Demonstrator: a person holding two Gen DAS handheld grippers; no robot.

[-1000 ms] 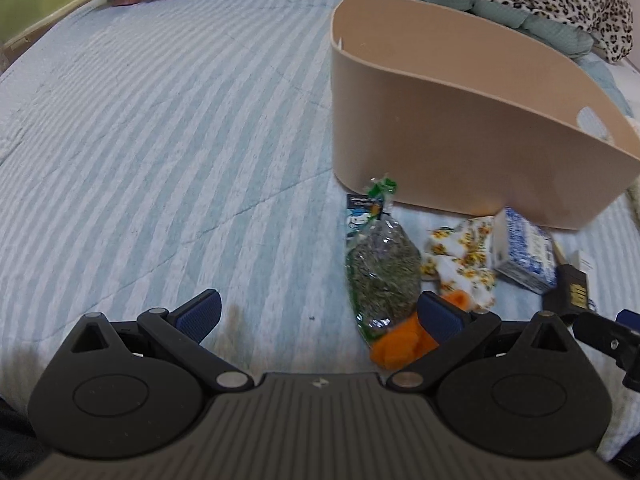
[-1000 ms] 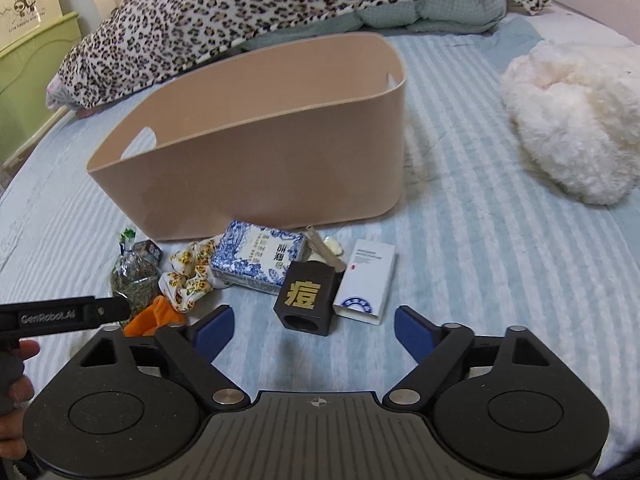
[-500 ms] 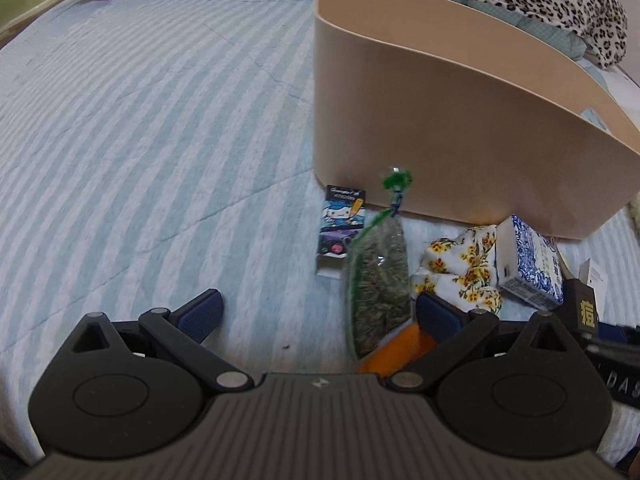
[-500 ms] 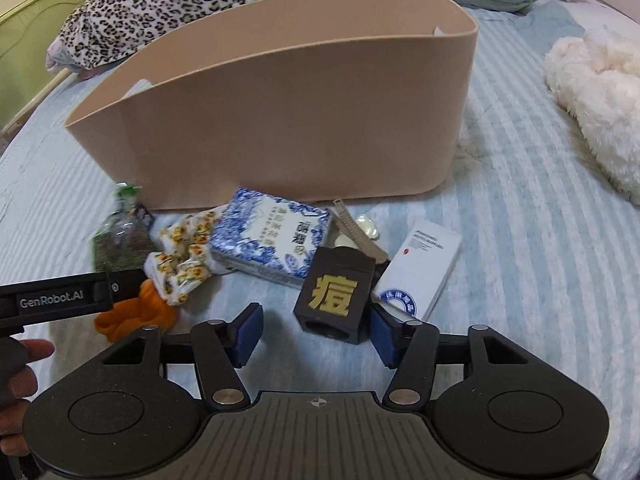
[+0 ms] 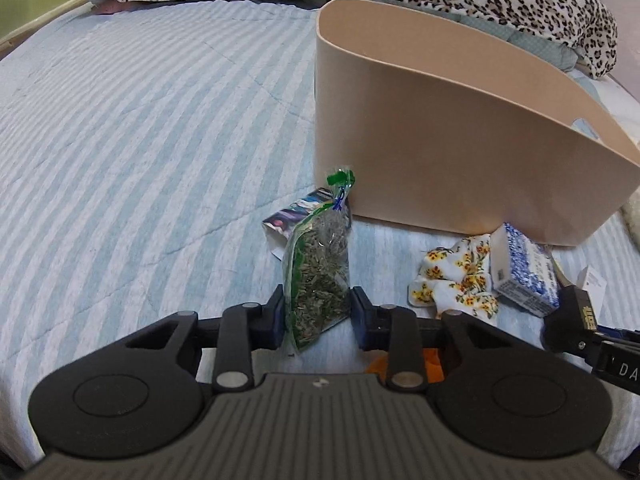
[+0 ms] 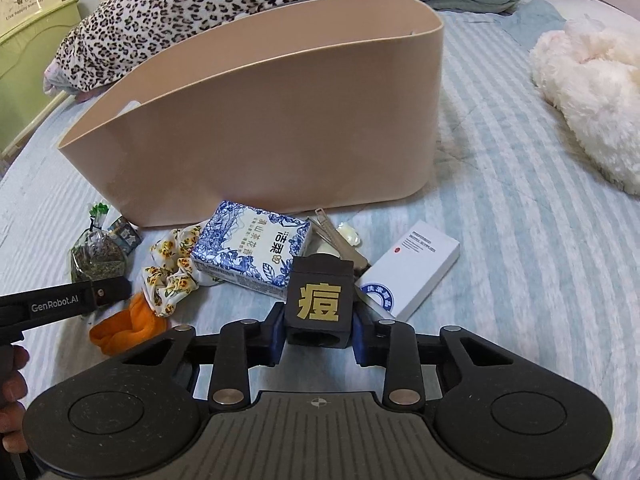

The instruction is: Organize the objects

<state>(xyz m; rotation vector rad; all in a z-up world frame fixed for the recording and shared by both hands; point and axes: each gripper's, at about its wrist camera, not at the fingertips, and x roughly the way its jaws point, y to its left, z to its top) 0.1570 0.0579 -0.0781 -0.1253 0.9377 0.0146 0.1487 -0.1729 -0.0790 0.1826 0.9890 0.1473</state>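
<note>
Left hand-held gripper is clamping the herb bag; the right hand-held gripper is pinching the black box, both low over the bed. Grasping is seemingly finishing. Next, both need lifting over the basket rim.

**Hidden and cut off**

The orange cloth showed only in slivers behind the left claw's linkage. The small printed packet lay partly behind the herb bag. The basket hid its own floor — contents could not be told. The white fluffy item was cut by the frame edge.
</note>
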